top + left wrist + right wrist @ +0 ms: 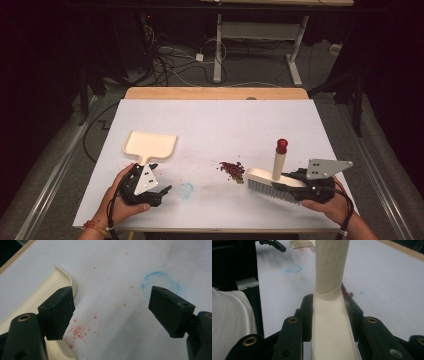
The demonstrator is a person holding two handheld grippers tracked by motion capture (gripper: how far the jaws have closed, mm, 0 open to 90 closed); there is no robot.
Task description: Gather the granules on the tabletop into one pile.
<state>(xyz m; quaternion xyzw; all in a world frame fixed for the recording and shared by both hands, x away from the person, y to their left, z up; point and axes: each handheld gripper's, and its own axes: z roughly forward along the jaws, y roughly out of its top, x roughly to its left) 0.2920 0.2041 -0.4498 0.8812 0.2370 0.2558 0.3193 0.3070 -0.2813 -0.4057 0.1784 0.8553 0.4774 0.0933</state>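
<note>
Right hand-held gripper (287, 189): near right of the counter, jaws clamped on the flat back of the brush from both sides; in the right gripper view (329, 315) the pads press on the cream body on either side.
Brush (272, 181): cream, held level over the counter with pale bristles pointing down; its round handle rises upright and ends in a red cap (282, 145).
Left hand-held gripper (162, 192): near left, resting low on the counter in the person's left hand (122, 200); jaws stand wide apart with nothing between them, as the left gripper view (110, 312) shows.
Dustpan (150, 145): cream, lying flat at the left of the counter, open mouth toward the far side, short handle pointing near and just at the left hand-held gripper's body; its rim (37, 292) lies beside one jaw.
Crumbs (233, 169): 1 small heap of dark red bits, mid counter, just left of the brush's bristles.
Blue ring (186, 190): faint mark on the white sheet, just right of the left hand-held gripper.
Counter (215, 120): white sheet over a wooden top.
</note>
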